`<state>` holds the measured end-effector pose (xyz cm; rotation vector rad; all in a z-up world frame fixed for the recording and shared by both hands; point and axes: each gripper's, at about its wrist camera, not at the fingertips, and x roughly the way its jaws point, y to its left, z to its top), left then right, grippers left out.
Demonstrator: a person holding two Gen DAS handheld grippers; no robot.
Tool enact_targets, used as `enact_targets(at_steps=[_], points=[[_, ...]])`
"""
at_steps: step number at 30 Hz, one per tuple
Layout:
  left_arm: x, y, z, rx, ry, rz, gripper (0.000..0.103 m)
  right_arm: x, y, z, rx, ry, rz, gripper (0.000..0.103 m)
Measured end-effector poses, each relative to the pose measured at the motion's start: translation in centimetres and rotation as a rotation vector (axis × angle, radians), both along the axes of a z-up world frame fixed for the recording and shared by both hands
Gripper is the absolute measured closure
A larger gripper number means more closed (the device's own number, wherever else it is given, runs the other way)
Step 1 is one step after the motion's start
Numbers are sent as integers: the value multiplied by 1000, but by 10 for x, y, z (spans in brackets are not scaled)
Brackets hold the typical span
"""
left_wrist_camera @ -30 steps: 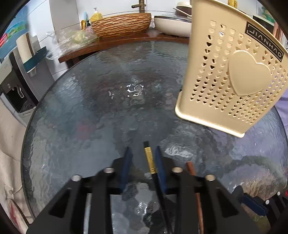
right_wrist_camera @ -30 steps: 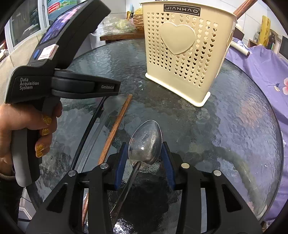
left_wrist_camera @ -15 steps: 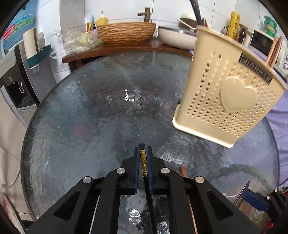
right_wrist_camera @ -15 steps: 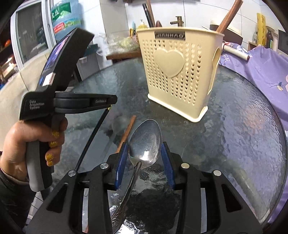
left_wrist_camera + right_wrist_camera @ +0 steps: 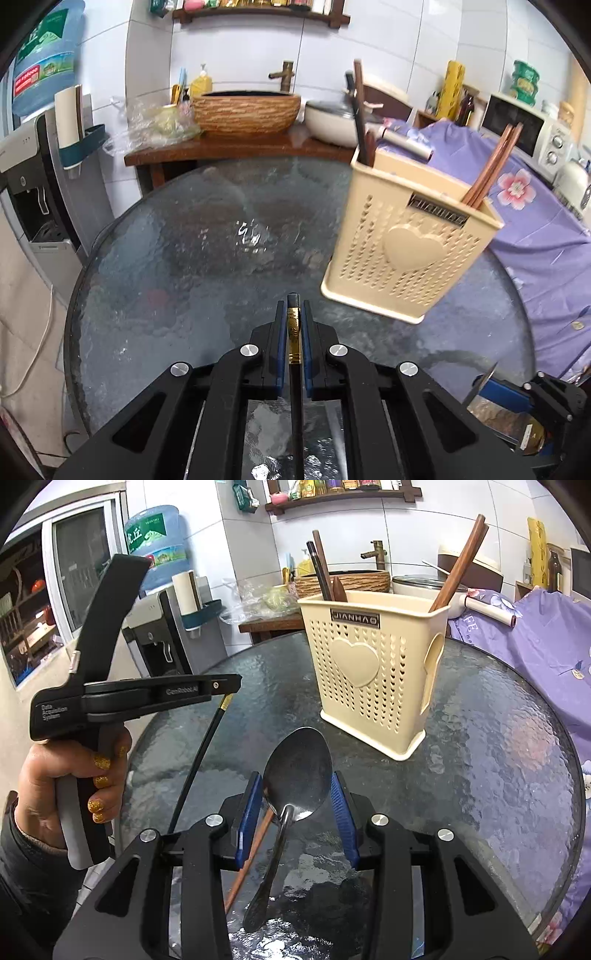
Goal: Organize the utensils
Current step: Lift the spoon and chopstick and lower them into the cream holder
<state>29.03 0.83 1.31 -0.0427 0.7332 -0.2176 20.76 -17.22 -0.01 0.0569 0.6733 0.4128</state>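
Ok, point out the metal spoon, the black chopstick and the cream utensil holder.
metal spoon [image 5: 297,766], right wrist view, middle of its bowl.
black chopstick [image 5: 293,328], left wrist view, gold band near its tip.
cream utensil holder [image 5: 355,663], right wrist view, raised heart on its front.

Your left gripper [image 5: 293,325] pinches a chopstick [image 5: 294,373] over the near edge of the table [image 5: 166,280]. Your right gripper [image 5: 297,806] sits to its right, a spoon [image 5: 297,771] between its pads. Ahead of both, the holder [image 5: 373,672] stands on the table, utensils upright in it. One chopstick [image 5: 251,856] lies on the table under your right gripper.
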Motion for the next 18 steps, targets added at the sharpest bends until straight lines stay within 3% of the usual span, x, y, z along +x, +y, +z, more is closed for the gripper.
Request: enact_targets(at_steps=[18], points=[[-28, 5, 61, -60, -158, -45, 96, -5, -10, 42, 45, -68, 3, 65]])
